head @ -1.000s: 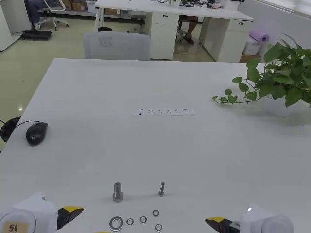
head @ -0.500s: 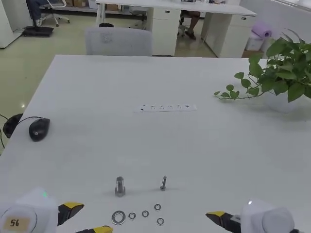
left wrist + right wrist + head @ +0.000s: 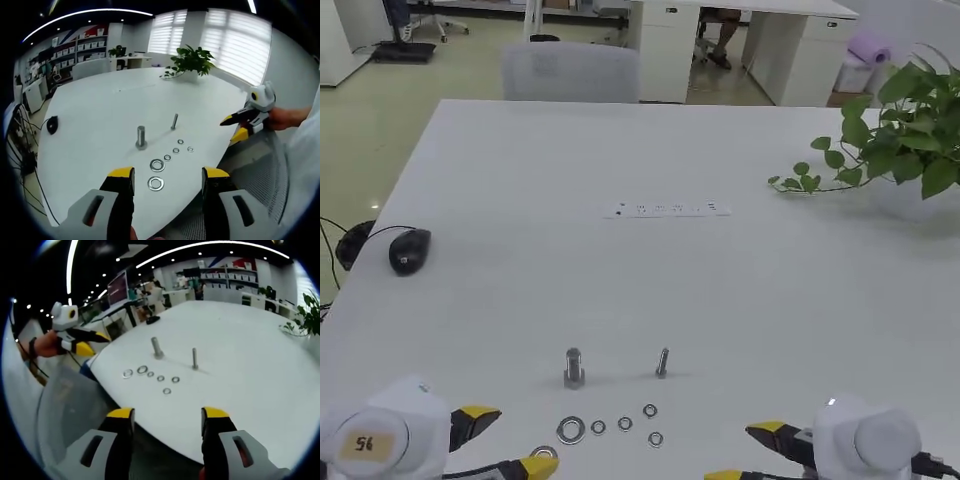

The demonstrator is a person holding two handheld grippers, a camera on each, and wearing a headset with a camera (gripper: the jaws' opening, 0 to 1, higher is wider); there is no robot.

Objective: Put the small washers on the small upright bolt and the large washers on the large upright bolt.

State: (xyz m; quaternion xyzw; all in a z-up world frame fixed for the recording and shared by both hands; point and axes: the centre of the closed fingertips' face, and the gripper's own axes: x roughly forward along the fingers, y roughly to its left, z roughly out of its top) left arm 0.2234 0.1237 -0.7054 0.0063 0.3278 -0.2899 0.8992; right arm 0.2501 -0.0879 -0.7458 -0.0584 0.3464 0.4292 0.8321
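My view has tipped down; left tool [image 3: 509, 437] and right tool [image 3: 743, 453] have edged in, both gaping wide, empty. The washers [image 3: 570, 430] lie flat just nearside of the large bolt [image 3: 573, 367]: thin, light, slippery steel, I'd judge; pinch across the rim.

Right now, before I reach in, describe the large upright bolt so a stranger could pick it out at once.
On the white table, near the front edge, two bolts stand upright behind a scatter of washers. The large bolt is the one on the side of the computer mouse. It is thicker and stubbier than the slim small bolt beside it.
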